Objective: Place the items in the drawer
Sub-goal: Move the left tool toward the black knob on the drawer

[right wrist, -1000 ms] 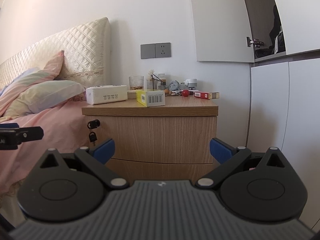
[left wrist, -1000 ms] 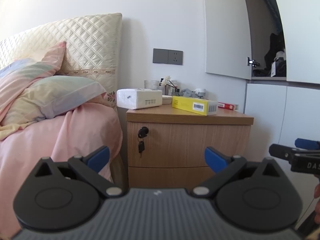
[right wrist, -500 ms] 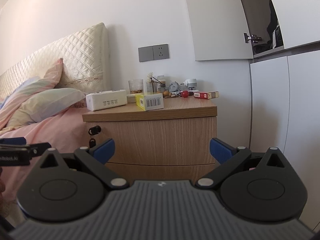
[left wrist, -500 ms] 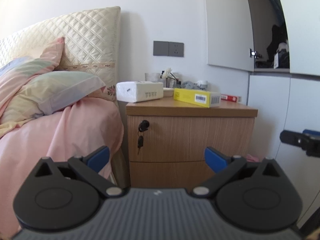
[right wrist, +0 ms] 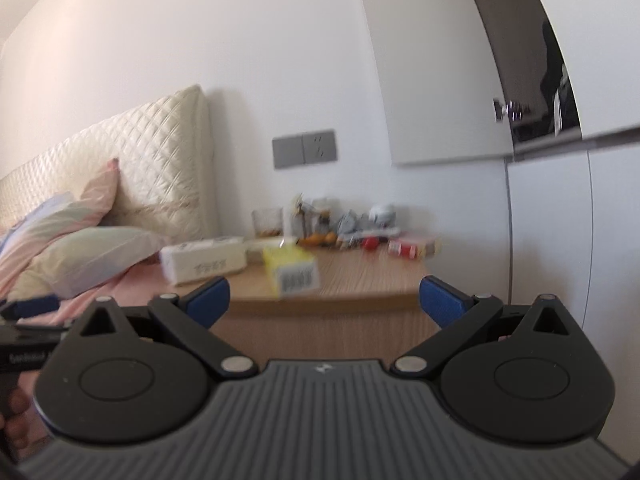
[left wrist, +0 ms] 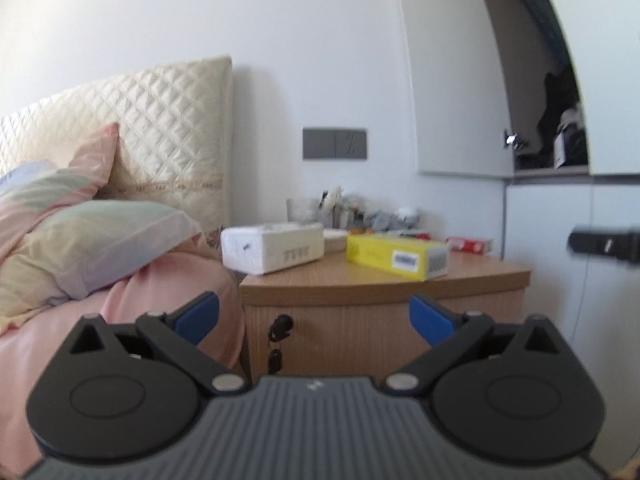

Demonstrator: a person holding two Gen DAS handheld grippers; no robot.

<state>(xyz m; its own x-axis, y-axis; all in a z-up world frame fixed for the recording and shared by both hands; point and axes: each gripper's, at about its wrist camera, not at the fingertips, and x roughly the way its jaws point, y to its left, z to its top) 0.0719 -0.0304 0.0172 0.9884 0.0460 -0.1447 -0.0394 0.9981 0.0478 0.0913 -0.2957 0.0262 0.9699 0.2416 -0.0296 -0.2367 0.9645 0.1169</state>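
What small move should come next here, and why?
Probably bring the left gripper down to the top drawer to pull it open: the drawer front is shut with keys in its lock, both grippers are open and empty, and the yellow box sits on the nightstand.

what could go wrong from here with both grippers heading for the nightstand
The yellow box sits near the front edge of the nightstand, so a careless grab could push it off. The clutter behind it is crowded and might topple. A key hangs in the drawer lock, where the open left gripper could snag it.
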